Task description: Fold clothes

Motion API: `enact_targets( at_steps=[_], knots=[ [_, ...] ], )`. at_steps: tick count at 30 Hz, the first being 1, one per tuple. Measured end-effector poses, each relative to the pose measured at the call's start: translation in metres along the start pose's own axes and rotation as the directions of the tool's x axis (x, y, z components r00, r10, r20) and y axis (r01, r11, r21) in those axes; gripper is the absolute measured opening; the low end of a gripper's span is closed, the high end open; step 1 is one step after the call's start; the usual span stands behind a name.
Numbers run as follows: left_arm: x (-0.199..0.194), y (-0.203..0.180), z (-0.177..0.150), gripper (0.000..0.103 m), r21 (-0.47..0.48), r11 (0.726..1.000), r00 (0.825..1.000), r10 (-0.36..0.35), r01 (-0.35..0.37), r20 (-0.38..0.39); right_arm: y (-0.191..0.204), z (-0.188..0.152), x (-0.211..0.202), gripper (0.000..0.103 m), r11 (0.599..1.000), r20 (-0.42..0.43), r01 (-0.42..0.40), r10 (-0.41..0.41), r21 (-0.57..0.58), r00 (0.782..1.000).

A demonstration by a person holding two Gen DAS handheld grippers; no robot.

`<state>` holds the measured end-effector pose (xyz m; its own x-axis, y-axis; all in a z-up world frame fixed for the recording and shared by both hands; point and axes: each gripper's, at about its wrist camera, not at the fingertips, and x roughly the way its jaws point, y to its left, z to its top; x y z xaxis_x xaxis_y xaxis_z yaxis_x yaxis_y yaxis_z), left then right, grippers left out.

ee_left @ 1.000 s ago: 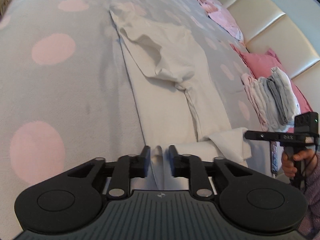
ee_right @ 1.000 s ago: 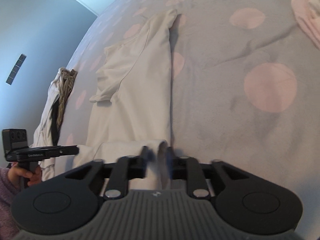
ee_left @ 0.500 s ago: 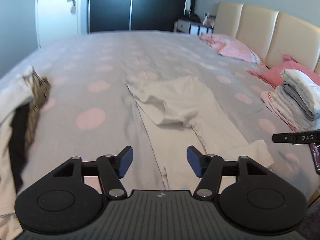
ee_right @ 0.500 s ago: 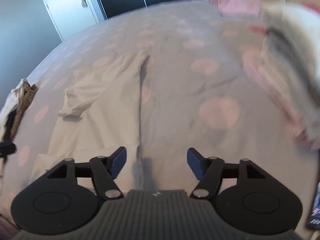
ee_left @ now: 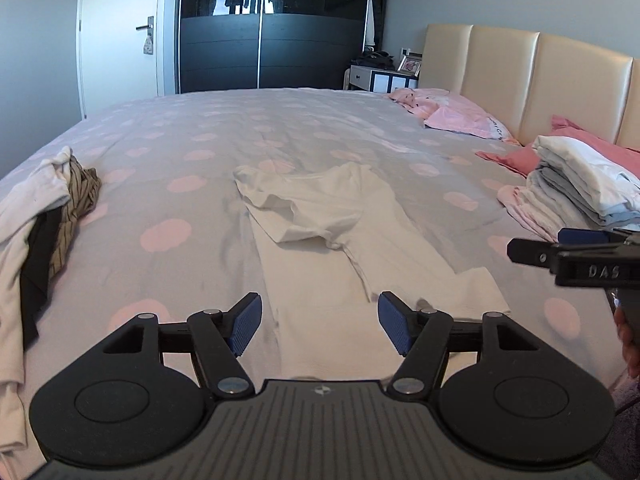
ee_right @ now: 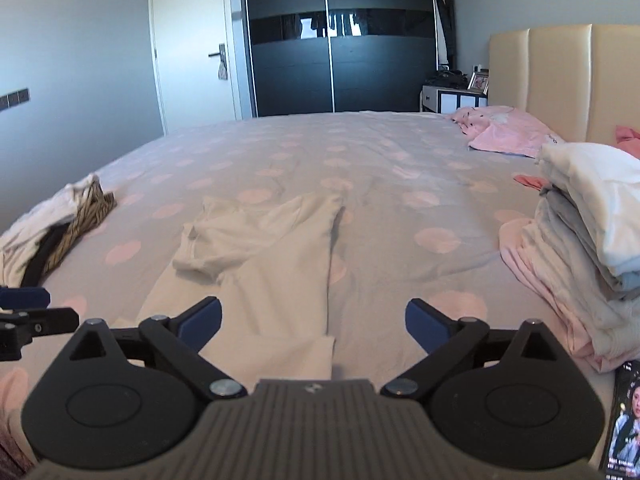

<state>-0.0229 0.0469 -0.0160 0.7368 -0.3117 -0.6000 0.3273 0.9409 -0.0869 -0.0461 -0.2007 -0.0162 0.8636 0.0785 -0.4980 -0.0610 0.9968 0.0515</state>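
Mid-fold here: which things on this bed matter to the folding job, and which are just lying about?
Job:
- white garment, half folded on the bed
- unfolded pile
- folded stack
- left gripper, right gripper, both open and empty

Lying about:
- pink pillows
- phone
- nightstand

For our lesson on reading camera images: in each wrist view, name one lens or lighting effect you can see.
Left wrist view: fisheye bends the wardrobe edges, corners go black, and the cream T-shirt stays sharp in soft daylight. Right wrist view: the wardrobe's glossy band mirrors a bright window, and the folded stack at the right edge looks stretched.
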Motion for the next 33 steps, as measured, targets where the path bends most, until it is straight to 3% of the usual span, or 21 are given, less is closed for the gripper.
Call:
enact_targets(
  at_steps=[2, 5, 13, 14, 16, 18, 22, 25, 29, 33],
  knots=[
    [0.003, 0.000, -0.004, 0.063, -0.018, 0.999, 0.998, -0.039, 0.038, -0.043, 0.005, -0.007, -0.001, 0.099, 1.000, -0.028, 0.019, -0.020, -0.021, 0.999],
    [0.007, -0.003, -0.013, 0.063, -0.016, 0.998, 0.993, -0.064, 0.063, -0.099, 0.009, -0.017, -0.001, 0.099, 0.998, -0.107, -0.024, 0.018, -0.051, 0.994],
    [0.016, -0.017, -0.032, 0.058, -0.005, 0.992, 0.973, -0.128, 0.129, -0.193, 0.026, -0.037, -0.003, 0.096, 0.991, -0.212, -0.079, 0.055, -0.104, 0.976],
    [0.017, -0.017, -0.033, 0.056, -0.005, 0.991, 0.971, -0.134, 0.136, -0.198, 0.028, -0.040, -0.005, 0.094, 0.991, -0.220, -0.084, 0.059, -0.104, 0.974],
    [0.019, -0.017, -0.034, 0.050, -0.015, 0.988, 0.967, -0.154, 0.154, -0.205, 0.032, -0.044, -0.007, 0.063, 0.990, -0.237, -0.088, 0.059, -0.114, 0.970],
    [0.020, -0.018, -0.036, 0.044, -0.018, 0.985, 0.962, -0.171, 0.172, -0.212, 0.032, -0.046, -0.003, 0.044, 0.990, -0.264, -0.096, 0.066, -0.102, 0.962],
    [0.029, -0.021, -0.038, 0.041, -0.006, 0.983, 0.957, -0.178, 0.182, -0.229, 0.030, -0.049, 0.005, 0.028, 0.991, -0.298, -0.122, 0.099, -0.059, 0.949],
    [0.043, -0.023, -0.040, 0.041, -0.009, 0.980, 0.948, -0.193, 0.198, -0.254, 0.036, -0.051, 0.012, 0.028, 0.987, -0.295, -0.139, 0.111, -0.076, 0.949],
    [0.056, -0.025, -0.045, 0.041, 0.005, 0.979, 0.943, -0.193, 0.202, -0.270, 0.038, -0.058, 0.029, 0.027, 0.986, -0.346, -0.160, 0.133, -0.051, 0.929],
    [0.063, -0.023, -0.038, 0.041, 0.017, 0.974, 0.949, -0.214, 0.224, -0.229, 0.041, -0.056, 0.038, 0.027, 0.984, -0.316, -0.166, 0.138, -0.064, 0.939]
  ],
)
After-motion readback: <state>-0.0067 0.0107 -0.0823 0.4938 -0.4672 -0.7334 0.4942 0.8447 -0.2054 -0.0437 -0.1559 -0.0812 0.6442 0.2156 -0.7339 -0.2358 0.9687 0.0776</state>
